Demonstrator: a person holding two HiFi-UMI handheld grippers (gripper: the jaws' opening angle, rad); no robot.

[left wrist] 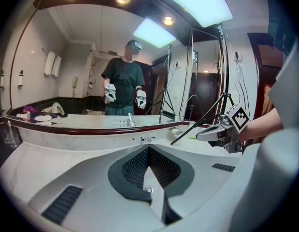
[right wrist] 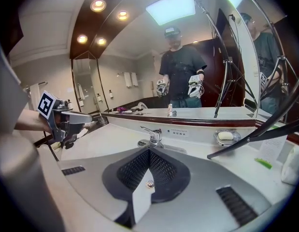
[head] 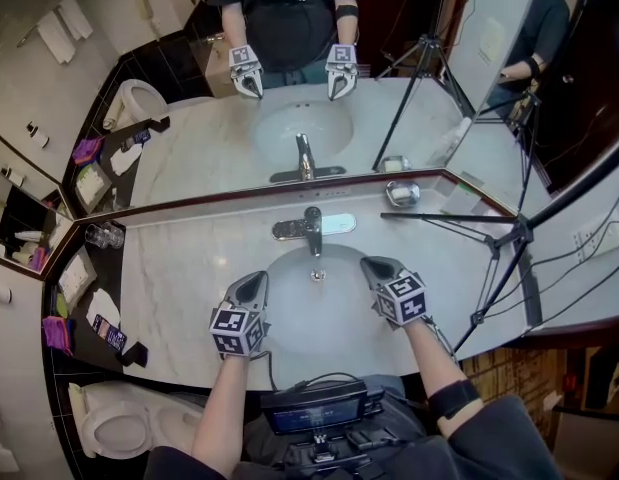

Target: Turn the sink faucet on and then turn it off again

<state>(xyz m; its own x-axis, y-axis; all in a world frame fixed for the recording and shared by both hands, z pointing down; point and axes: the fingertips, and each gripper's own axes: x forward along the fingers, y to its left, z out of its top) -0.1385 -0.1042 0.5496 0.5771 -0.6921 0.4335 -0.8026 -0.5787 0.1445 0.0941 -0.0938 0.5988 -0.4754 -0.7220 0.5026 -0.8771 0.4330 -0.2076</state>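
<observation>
The chrome faucet (head: 311, 226) stands at the back of the white oval sink (head: 334, 320), its lever in line with the spout. No water stream shows. My left gripper (head: 257, 281) hovers over the sink's left side, shut and empty. Over the right side my right gripper (head: 372, 265) is also shut and holds nothing. Both point toward the faucet without touching it. In the right gripper view the faucet (right wrist: 152, 136) sits just beyond the closed jaws (right wrist: 149, 153), with the left gripper (right wrist: 67, 120) at left. In the left gripper view the closed jaws (left wrist: 148, 151) hide the faucet.
A soap dish (head: 402, 193) sits right of the faucet on the marble counter (head: 179, 288). A black tripod (head: 509, 243) reaches over the counter's right end. Glasses (head: 105, 235) stand at far left, a toilet (head: 114, 423) below left. A wall mirror (head: 289, 118) backs the counter.
</observation>
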